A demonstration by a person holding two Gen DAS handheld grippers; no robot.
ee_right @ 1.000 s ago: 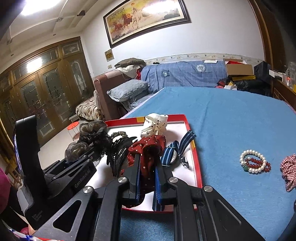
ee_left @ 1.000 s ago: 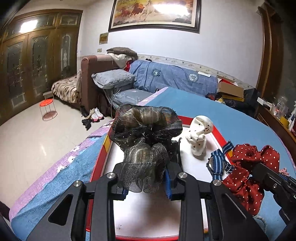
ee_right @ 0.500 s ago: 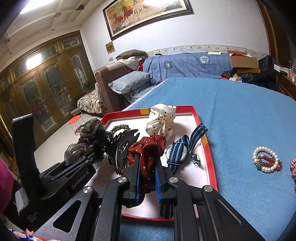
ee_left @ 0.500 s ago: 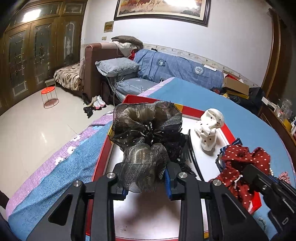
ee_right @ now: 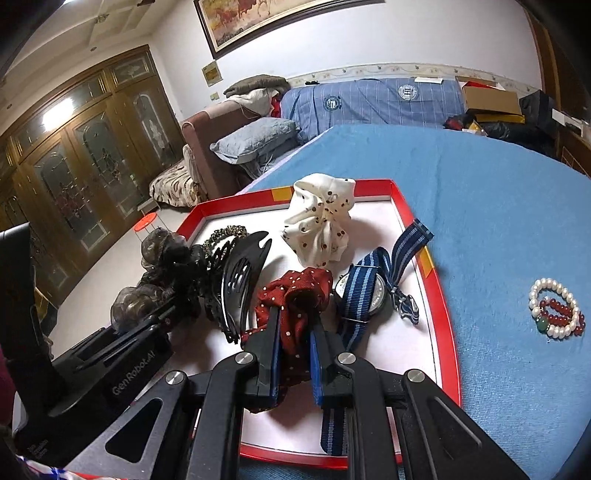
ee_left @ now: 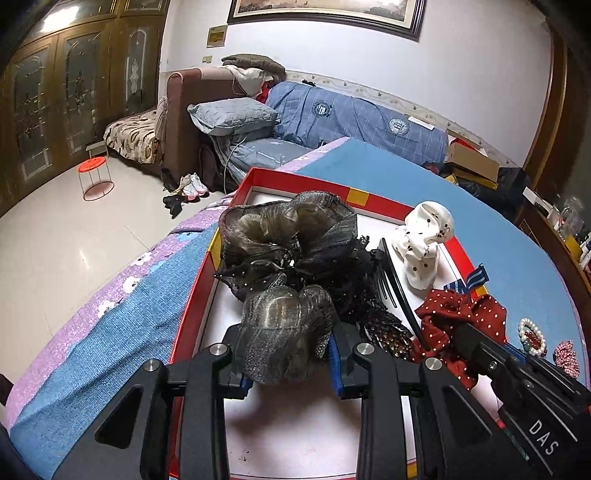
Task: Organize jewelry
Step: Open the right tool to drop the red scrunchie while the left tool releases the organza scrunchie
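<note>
left tongs grip grey scrunchie; right tongs clamp red scrunchie; watch half-hidden

Both views are lit by indoor ceiling light, moderately bright with a cool white cast. In the right wrist view a bright patch glows on the ceiling at the top left corner, and its reflection glares off the glass of the wooden doors. The painting in the left wrist view carries washed-out glare across its top. The floor shows a soft sheen. Soft, short shadows lie on the white tray floor beneath the items. Fisheye distortion bends the walls and bed edges, and all 4 corners fall to black vignette. Focus is sharp in the centre; far furniture looks slightly soft.
</note>
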